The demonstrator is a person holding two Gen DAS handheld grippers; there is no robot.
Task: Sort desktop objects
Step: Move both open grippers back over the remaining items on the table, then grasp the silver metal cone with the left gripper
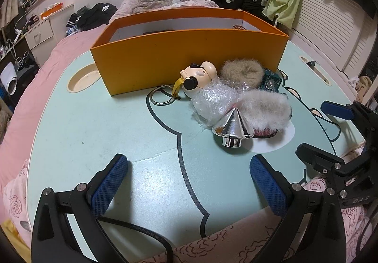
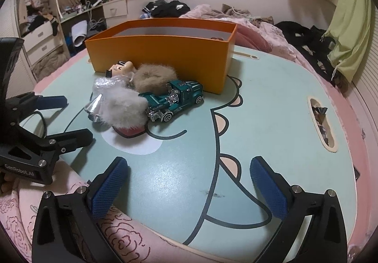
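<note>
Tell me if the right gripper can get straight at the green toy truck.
Probably yes. The right gripper is open and empty, the truck lies ahead across bare table, and only its left side touches the white fluffy piece.

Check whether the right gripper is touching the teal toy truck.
Apart. The right wrist view shows the open right gripper over bare tabletop, well short of the teal toy truck.

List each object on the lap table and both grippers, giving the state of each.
Orange cardboard box: upright, open-topped.
Teal toy truck: on its wheels.
Chrome cone: point up.
Cartoon figure keychain: lying down.
Left gripper: open, empty.
Right gripper: open, empty.
</note>
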